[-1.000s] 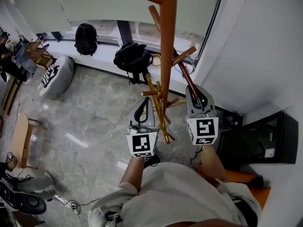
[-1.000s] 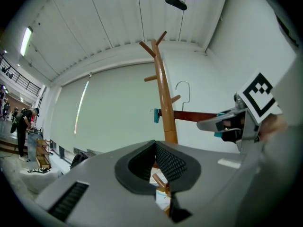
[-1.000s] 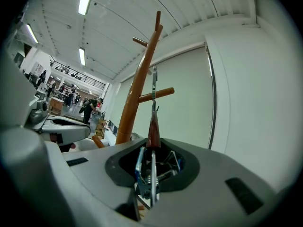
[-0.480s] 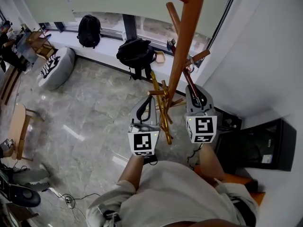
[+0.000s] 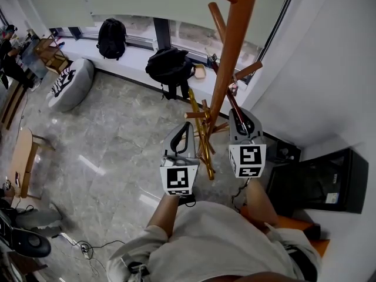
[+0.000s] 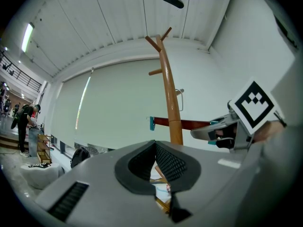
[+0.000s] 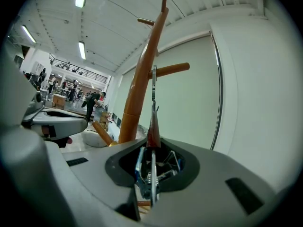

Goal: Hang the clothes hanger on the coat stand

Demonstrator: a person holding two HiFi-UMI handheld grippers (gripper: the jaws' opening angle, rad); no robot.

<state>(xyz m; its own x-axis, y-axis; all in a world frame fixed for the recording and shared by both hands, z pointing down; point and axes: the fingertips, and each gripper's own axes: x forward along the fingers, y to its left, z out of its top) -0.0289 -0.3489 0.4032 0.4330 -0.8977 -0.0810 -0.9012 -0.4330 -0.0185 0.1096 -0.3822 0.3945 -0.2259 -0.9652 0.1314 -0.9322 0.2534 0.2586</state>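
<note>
Right hand-held gripper (image 7: 151, 171) is clamping the clothes hanger (image 7: 152, 126) by its dark red bar, holding it just beside the coat stand (image 5: 232, 51). The thin metal hook (image 7: 154, 86) is crossing a side peg (image 7: 171, 70); whether it is seated there is unclear. Doing this well likely means easing the hook fully over the peg before letting go. Left hand-held gripper (image 5: 187, 128) is hovering closed and empty. The hanger is looking slim and teal-tipped.

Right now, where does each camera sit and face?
Head view: person's head, facing steeply down; forearms, left hand-held gripper, right hand-held gripper show.
Left gripper view: on the left one, facing the coat stand; own jaws show.
Right gripper view: on the right one, along the clothes hanger; own jaws show.
All three share the coat stand.
</note>
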